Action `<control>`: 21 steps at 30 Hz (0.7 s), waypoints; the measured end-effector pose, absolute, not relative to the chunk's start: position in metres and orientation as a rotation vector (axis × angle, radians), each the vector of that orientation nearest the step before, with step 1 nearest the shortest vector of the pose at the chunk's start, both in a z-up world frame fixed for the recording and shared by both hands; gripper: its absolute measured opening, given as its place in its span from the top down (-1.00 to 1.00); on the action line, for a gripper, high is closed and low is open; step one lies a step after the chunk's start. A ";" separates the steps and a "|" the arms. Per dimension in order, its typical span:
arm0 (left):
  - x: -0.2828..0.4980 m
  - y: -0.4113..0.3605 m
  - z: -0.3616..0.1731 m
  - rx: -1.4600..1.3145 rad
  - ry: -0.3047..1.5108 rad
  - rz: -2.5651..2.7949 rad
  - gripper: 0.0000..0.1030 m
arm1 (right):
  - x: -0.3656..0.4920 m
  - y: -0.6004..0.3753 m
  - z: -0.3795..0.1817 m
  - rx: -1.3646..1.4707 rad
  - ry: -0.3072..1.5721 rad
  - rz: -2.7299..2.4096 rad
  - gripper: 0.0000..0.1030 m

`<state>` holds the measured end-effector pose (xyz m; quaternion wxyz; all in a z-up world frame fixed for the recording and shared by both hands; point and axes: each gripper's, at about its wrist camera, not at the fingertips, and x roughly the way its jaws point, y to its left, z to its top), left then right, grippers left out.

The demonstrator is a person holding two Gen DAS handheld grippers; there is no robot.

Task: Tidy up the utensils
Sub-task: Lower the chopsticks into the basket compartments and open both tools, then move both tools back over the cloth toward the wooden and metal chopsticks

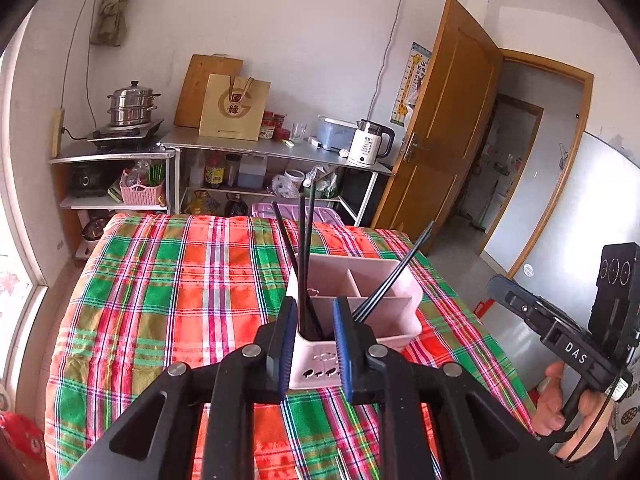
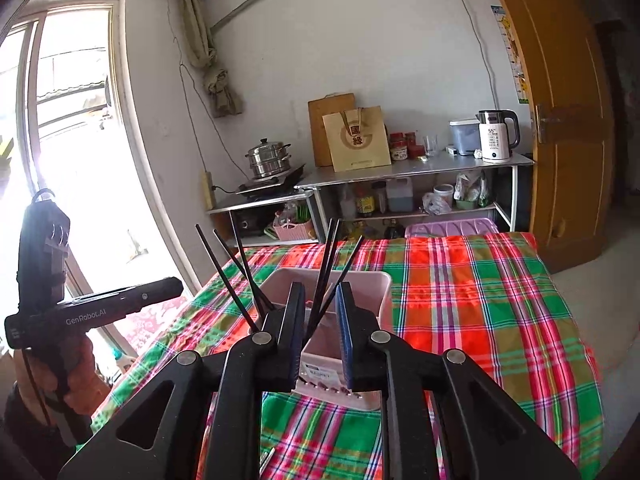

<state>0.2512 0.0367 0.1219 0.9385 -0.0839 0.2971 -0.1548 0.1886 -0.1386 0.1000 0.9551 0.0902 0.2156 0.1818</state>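
Both cameras sit close behind the pink box (image 1: 360, 312), one from each side, and both see the shelf (image 2: 416, 168).

A plaid cloth (image 1: 168, 300) in red, green and pink covered the near table, and behind it metal shelving (image 1: 276, 148) ran along the white wall. On the shelving stood a steel steamer pot (image 1: 132, 104) on a cooktop, a brown paper bag (image 1: 234, 106) leaning against a wooden cutting board (image 1: 200, 76), a few red-lidded jars, and a white electric kettle (image 1: 368, 142). A wooden door (image 1: 444, 120) stood open at the right, and a bright window (image 2: 76, 128) filled the left.
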 end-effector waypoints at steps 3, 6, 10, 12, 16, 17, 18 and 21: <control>0.225 0.037 0.116 -0.173 0.598 -0.328 0.65 | 0.168 -0.144 0.098 0.181 0.427 0.379 0.69; 0.198 0.039 0.107 -0.179 0.596 -0.329 0.65 | 0.147 -0.148 0.093 0.178 0.426 0.388 0.69; 0.164 0.042 0.093 -0.191 0.592 -0.328 0.65 | 0.122 -0.152 0.083 0.173 0.439 0.400 0.69; 0.152 0.042 0.083 -0.191 0.606 -0.327 0.65 | 0.112 -0.152 0.075 0.163 0.454 0.402 0.69; 0.133 0.040 0.060 -0.175 0.649 -0.312 0.65 | 0.098 -0.152 0.056 0.161 0.498 0.409 0.69; 0.129 0.040 0.055 -0.176 0.661 -0.314 0.65 | 0.096 -0.151 0.051 0.163 0.508 0.408 0.69; 0.127 0.039 0.051 -0.178 0.673 -0.317 0.65 | 0.093 -0.152 0.047 0.166 0.518 0.411 0.69; 0.117 0.038 0.038 -0.180 0.696 -0.329 0.65 | 0.087 -0.151 0.036 0.180 0.545 0.419 0.69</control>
